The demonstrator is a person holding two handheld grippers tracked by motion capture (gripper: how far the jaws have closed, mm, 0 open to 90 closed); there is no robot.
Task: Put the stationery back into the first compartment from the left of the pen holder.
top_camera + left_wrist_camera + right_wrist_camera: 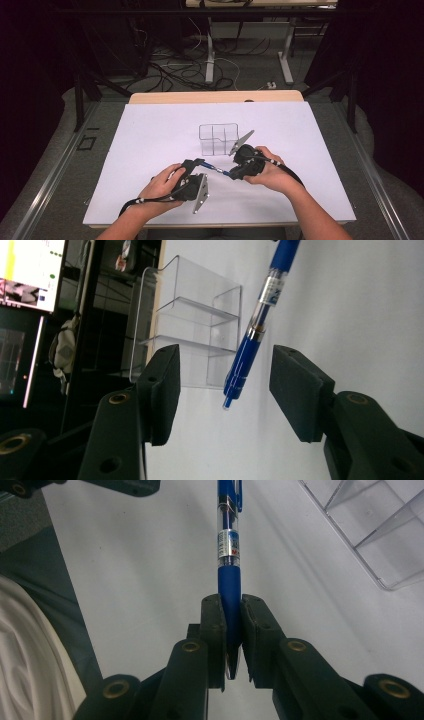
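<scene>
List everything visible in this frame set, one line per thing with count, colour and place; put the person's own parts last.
pen: one, blue with a clear middle, held above the sheet between the two grippers
organizer: one, clear plastic with compartments, upright on the sheet beyond the grippers
sheet: one, white, covering the table top
table: one, light wood edge at the far side
cables: several, black and white, on the floor beyond the table
left gripper: one, black, jaws apart on either side of the pen's end
right gripper: one, black, clamped on the pen
hands: two, one on each gripper
</scene>
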